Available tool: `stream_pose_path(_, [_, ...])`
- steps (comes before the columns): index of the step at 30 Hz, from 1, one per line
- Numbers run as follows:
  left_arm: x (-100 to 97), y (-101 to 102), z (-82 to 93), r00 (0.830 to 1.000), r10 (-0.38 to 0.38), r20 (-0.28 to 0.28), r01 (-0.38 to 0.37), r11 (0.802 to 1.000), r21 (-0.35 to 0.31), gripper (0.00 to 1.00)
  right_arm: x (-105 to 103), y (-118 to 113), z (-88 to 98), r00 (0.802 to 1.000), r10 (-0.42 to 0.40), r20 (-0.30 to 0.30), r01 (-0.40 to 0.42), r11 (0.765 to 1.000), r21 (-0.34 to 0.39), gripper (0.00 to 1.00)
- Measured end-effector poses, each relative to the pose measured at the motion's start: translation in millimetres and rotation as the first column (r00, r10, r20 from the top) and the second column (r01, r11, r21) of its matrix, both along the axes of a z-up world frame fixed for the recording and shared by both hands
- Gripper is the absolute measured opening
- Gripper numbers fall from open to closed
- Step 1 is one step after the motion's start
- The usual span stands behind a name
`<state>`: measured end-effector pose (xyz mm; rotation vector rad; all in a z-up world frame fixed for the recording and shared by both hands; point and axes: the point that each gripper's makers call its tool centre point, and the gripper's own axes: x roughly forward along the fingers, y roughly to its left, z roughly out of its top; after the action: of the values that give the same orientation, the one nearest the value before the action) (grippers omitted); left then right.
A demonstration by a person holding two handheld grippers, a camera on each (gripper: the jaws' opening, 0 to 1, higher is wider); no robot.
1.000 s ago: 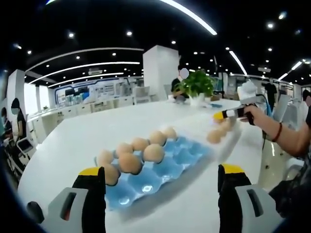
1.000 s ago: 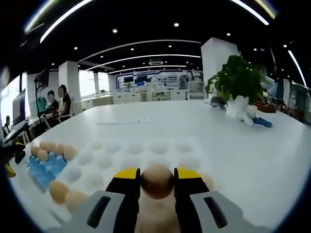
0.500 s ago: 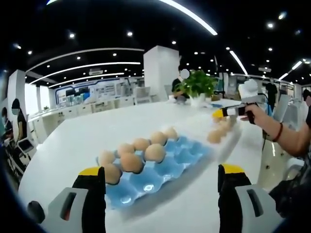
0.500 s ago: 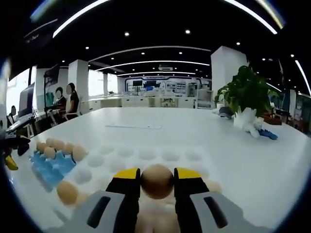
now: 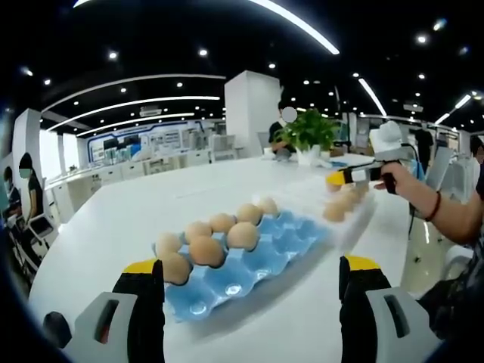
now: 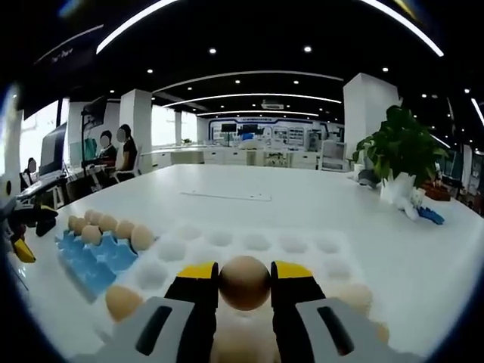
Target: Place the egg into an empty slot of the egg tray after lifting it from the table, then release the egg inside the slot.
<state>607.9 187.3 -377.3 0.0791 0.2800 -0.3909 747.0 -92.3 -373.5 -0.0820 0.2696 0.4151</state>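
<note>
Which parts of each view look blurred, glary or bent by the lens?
Left gripper view: blue egg tray sharp with glints in its empty cups; the far right hand-held gripper and nearby eggs are smeared.
Right gripper view: held egg crisp, white egg tray washed out, ceiling light strips bowed by fisheye.

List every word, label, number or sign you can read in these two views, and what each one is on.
None can be read.
Back wall displays: shapes and panels, too small and blurred to read.
Blue tray, white tray, egg in the right gripper, left gripper: no print visible.
</note>
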Motion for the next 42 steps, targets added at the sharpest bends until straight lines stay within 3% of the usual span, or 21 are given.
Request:
stream_pose_path(19, [-3.5,3.4,0.5,1.0,0.007,0.002,-0.007,1.0,0.001,0.98,-10.7,45.1,1.4,0.993,0.114,-0.006,-0.114,0.993,0.039,0.28])
stream_pose_path(42, [-7.6,2.2,3.1,1.0,0.008,0.009,-0.008,1.0,0.001,0.98,-20.6,108.3,8.2,0.969,0.248,0.007,-0.248,0.967,0.066,0.28])
